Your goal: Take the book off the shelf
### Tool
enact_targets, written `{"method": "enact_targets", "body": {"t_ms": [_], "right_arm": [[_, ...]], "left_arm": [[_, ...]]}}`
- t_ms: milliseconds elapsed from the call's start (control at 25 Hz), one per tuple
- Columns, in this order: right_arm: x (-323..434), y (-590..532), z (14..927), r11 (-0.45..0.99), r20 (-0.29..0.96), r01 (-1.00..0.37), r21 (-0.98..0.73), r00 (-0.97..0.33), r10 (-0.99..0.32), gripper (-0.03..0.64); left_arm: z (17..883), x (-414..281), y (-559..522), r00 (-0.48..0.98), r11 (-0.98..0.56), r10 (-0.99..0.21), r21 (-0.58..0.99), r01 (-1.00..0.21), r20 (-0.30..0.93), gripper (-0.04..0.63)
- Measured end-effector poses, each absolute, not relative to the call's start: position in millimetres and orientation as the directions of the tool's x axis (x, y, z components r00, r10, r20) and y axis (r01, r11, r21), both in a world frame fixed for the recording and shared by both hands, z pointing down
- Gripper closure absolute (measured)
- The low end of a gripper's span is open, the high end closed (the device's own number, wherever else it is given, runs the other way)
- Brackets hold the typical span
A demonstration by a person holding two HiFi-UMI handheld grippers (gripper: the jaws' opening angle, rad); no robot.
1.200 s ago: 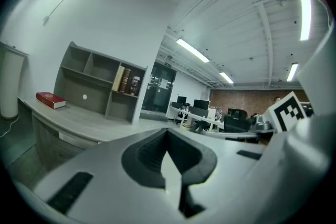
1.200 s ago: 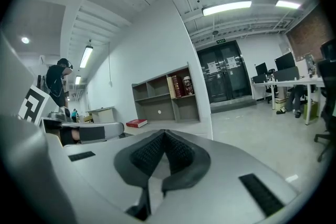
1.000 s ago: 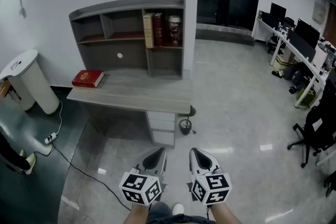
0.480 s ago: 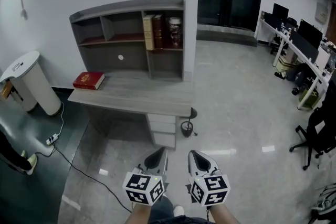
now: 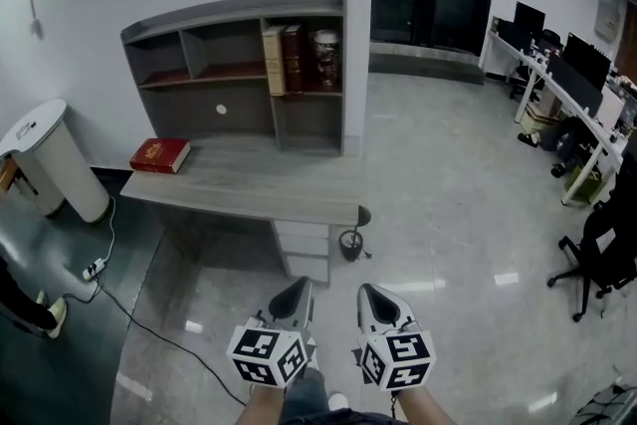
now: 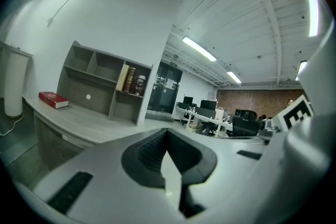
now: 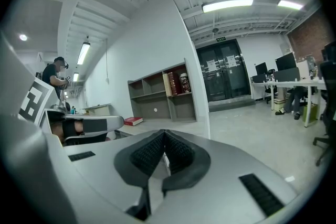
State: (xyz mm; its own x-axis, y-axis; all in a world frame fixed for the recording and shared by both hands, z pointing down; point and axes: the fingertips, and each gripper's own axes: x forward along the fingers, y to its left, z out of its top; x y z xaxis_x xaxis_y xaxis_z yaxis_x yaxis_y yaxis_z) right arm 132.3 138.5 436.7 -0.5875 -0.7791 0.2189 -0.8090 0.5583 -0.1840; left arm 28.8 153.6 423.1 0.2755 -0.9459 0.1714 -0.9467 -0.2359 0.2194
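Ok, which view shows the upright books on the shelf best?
The head view: the upright books stand clear and unobstructed in the upper right compartment of the shelf. Both gripper views also catch them, but small, distant and at a slant.

So the grey wooden desk sits well ahead of the left gripper, with a flat red book on its far-left end. The grey shelf unit on top holds tan and dark-red upright books (upper right compartment).
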Motion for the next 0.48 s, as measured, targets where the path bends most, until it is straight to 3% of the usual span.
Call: {"method": "enact_targets", "body": {"t_ms": [480], "right_arm": [[98, 82, 450, 0.559, 0.254, -0.809, -0.183, -0.588, -0.768, 0.609]], "left_arm": [[433, -6, 92, 0.279, -0.235, -0.942, 0.226, -0.945, 0.186, 0.583]]}}
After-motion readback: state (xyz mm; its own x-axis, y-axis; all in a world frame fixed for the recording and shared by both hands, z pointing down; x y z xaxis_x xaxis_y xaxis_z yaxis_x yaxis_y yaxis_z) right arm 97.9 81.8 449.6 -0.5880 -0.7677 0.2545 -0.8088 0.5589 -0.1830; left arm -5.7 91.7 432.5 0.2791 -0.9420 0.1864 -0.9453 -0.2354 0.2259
